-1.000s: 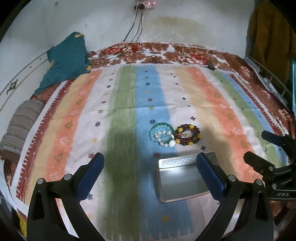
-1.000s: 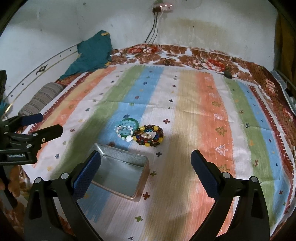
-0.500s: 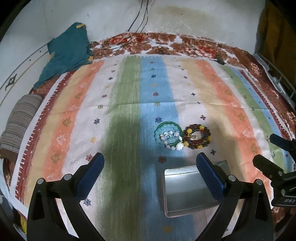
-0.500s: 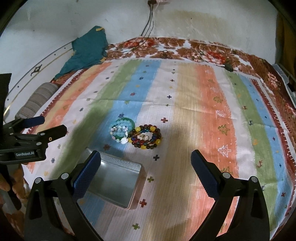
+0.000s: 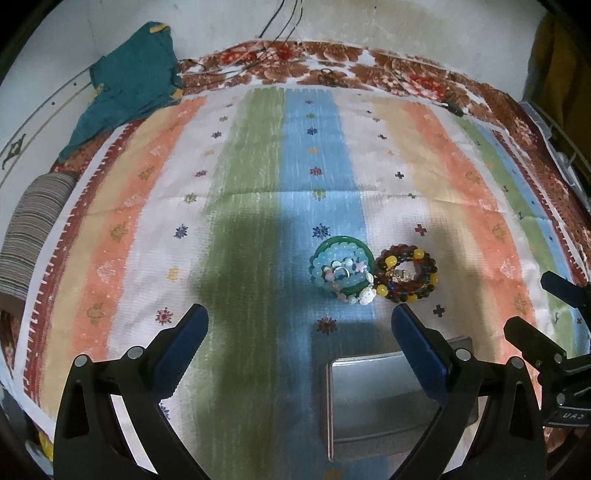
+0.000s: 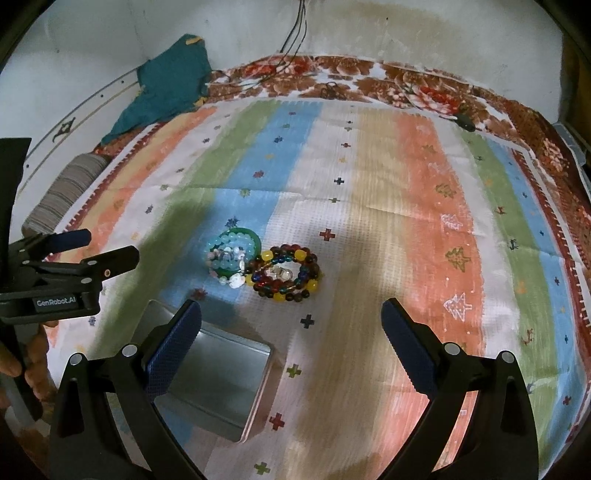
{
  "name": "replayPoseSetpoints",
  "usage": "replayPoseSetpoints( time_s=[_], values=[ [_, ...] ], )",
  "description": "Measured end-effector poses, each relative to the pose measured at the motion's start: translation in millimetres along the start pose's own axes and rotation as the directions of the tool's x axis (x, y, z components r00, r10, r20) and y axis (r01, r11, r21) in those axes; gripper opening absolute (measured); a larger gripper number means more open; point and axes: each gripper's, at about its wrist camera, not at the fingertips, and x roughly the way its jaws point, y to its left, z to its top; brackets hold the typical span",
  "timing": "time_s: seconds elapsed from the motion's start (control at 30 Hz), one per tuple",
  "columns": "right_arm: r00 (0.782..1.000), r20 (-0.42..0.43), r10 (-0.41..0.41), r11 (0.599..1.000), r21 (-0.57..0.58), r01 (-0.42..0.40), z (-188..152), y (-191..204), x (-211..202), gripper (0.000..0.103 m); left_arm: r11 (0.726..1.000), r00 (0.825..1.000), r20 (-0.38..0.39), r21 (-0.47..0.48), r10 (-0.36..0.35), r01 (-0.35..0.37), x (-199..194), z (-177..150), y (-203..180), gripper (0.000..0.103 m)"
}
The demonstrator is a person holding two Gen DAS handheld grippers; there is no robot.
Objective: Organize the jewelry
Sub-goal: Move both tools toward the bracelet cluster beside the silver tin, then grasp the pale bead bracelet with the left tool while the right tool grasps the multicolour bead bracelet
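Note:
Two piles of jewelry lie side by side on the striped cloth: a green bangle with pale blue and white beads [image 5: 341, 267] [image 6: 232, 256], and dark red and yellow bead bracelets [image 5: 406, 273] [image 6: 286, 273]. An open metal tin [image 5: 384, 402] [image 6: 221, 376] sits nearer me, with nothing seen inside. My left gripper [image 5: 299, 332] hovers open above the cloth, short of the jewelry; it also shows from the side [image 6: 107, 247] in the right wrist view. My right gripper [image 6: 290, 323] is open too, near the tin's right edge, and shows at the right [image 5: 532, 302] of the left wrist view.
A teal cloth [image 5: 129, 85] and a striped roll [image 5: 29, 229] lie at the bed's far left. Cables [image 6: 295, 29] hang down the back wall. A floral sheet [image 5: 369, 70] borders the striped cloth. A hand [image 6: 22, 354] holds the left gripper's handle.
Both grippers have moved forward and lower toward the jewelry, which now looks larger and nearer. The tin has slid toward the bottom of both views. Both jaws stay open.

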Motion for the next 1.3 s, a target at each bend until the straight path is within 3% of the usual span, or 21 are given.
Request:
replayPoseSetpoints(
  time_s=[0.57, 1.07, 1.17, 1.3],
  values=[
    [0.997, -0.073, 0.035, 0.999, -0.032, -0.038, 10, -6, 41, 0.099, 1.000, 0.996, -0.089, 0.003, -0.008, 0.008, 46, 13, -5, 0.096],
    [0.986, -0.140, 0.088, 0.996, 0.033, -0.084, 17, -13, 72, 0.098, 0.999, 0.985, -0.168, -0.020, -0.044, 0.041, 82, 19, -3, 0.092],
    [0.985, -0.149, 0.085, 0.996, 0.050, -0.078, 19, -14, 77, 0.089, 0.998, 0.981, -0.184, -0.027, -0.055, 0.051, 89, 20, -3, 0.090],
    [0.980, -0.169, 0.105, 0.992, 0.091, -0.090, 19, -16, 86, 0.088, 0.998, 0.978, -0.200, -0.030, -0.062, 0.057, 97, 21, -3, 0.087]
  ],
)
